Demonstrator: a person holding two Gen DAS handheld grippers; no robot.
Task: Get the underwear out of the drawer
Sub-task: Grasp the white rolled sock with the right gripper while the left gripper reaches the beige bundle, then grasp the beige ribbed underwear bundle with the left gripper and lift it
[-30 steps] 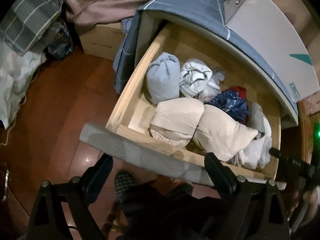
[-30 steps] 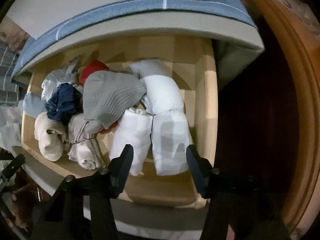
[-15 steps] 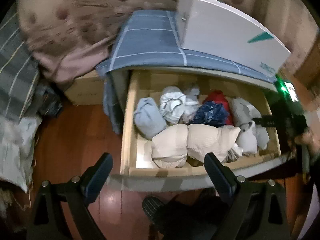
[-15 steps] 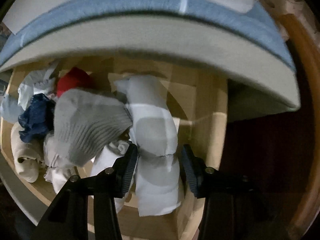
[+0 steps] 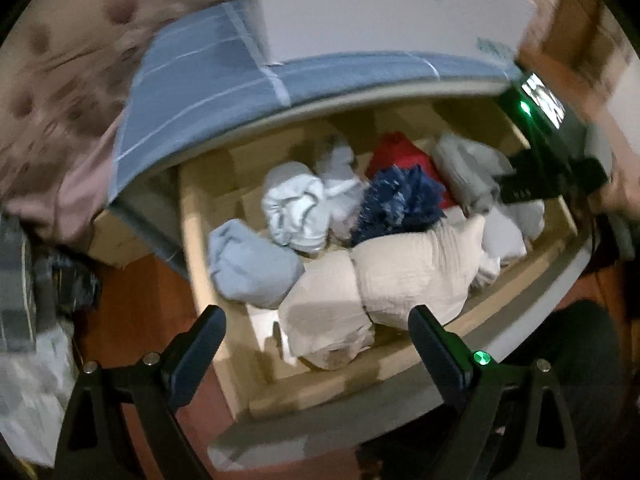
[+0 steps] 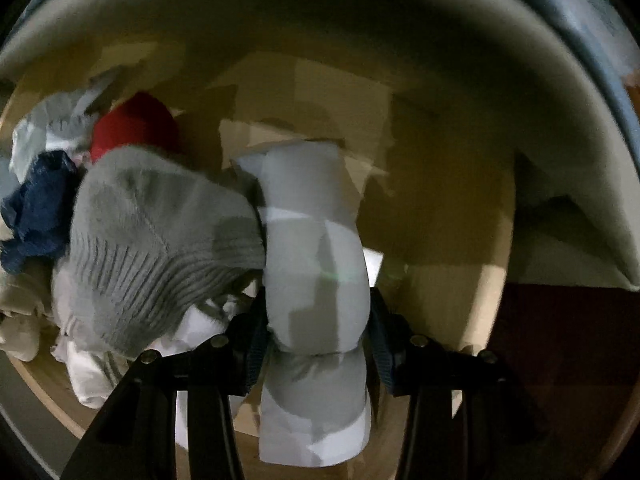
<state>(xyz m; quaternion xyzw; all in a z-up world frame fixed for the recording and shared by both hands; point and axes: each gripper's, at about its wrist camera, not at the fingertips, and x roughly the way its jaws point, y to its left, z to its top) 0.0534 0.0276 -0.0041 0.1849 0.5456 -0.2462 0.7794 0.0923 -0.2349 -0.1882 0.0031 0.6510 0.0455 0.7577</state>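
The right gripper (image 6: pixel 318 330) is seen pushed down into the open drawer (image 6: pixel 460 240), its two fingers (image 6: pixel 250 346) closed against the sides of a rolled piece of underwear (image 6: pixel 316 256); the jaws had just been closing around it, with the roll between them. The roll is pale grey-white with broad lighter and darker blocks, and is shaped as a plump cylinder pinched where the pads press. Its long axis runs from the drawer's front towards its back, along the line of the right wrist view from bottom to top, with one end projecting below the fingers and the other leaning slightly to the left. It lies near the right end of the drawer, touching a ribbed grey garment (image 6: pixel 148 248) on its left; bare wood is seen to its right.

The left gripper (image 5: pixel 316 354) is held above the front of the drawer with its jaws spread wide and nothing between them. Below it two beige rolls (image 5: pixel 384 280) lie side by side, beside a light blue bundle (image 5: pixel 248 268).
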